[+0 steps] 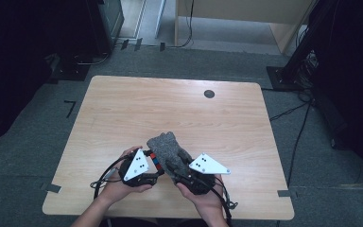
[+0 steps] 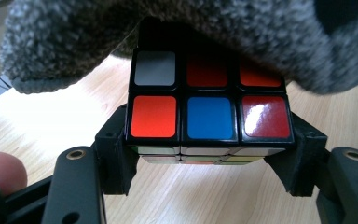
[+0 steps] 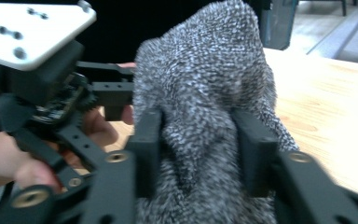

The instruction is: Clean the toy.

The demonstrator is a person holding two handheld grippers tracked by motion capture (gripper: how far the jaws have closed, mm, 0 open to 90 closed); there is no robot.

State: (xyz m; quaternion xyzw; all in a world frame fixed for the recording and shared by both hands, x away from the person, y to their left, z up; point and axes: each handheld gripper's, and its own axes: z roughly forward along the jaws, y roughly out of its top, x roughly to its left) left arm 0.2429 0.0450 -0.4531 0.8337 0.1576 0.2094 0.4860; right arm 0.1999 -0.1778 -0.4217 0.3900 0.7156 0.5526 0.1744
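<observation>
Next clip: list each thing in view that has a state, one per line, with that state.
Puzzle cube: scrambled, clamped between the jaws, top partly under the cloth.
Grey knitted cloth: bunched, pinched, draped over the cube.
Left hand-held gripper: shut on the cube.
Right hand-held gripper: shut on the cloth.

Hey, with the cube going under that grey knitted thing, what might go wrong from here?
1. The left claw grips the puzzle cube only by its lower edges, so the cube might tip or slip out.
2. The grey knit fabric, pinched in the right claw, droops over the cube's top row and may snag on it as the cube goes in.
</observation>
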